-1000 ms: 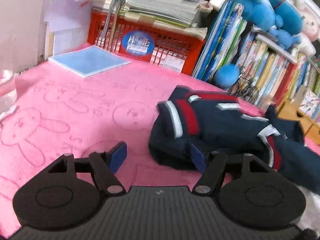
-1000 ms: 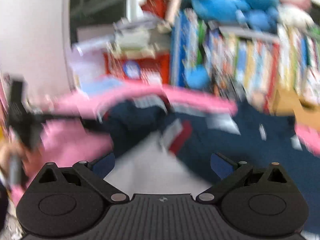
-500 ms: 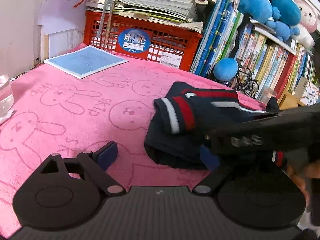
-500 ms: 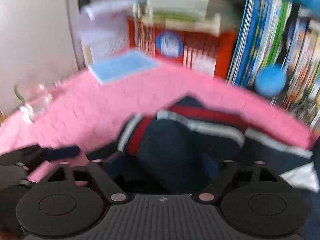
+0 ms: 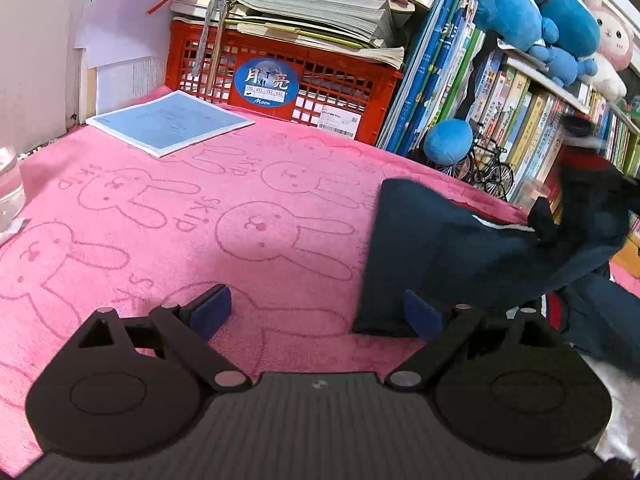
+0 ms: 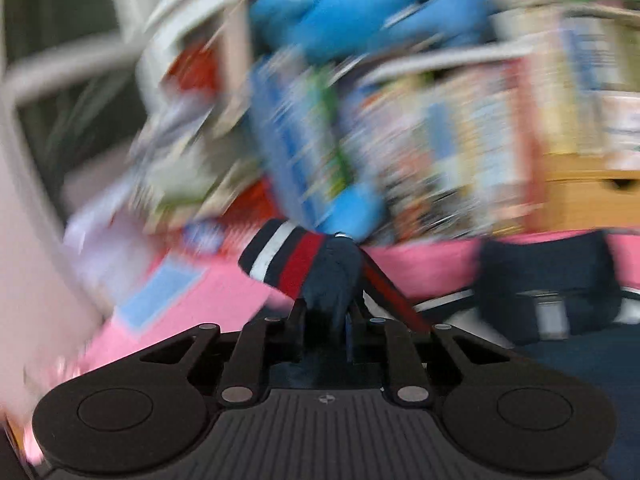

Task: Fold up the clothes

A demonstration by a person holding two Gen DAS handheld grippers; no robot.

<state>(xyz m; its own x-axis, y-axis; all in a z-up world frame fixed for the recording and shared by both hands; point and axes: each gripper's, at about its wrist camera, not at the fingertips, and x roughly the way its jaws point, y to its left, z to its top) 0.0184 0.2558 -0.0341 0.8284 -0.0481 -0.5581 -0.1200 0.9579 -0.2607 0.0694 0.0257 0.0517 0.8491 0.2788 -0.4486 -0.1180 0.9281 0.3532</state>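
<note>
Navy garment (image 5: pixel 460 252) pinched in my right claw (image 6: pixel 326 320), left claw (image 5: pixel 316 312) spread; lift looks blurry, so I'd carry the sleeve over smoothly.

bare pink towel (image 5: pixel 168 216) left, crate (image 5: pixel 280 76) behind

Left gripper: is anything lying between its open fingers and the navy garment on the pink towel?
Nothing visible does. The left gripper is open over bare pink towel, and the navy garment lies just beyond its right fingertip. The right gripper already grips its striped cuff.

Home: bookshelf (image 5: pixel 516 120), plush toys (image 5: pixel 532 20)
</note>
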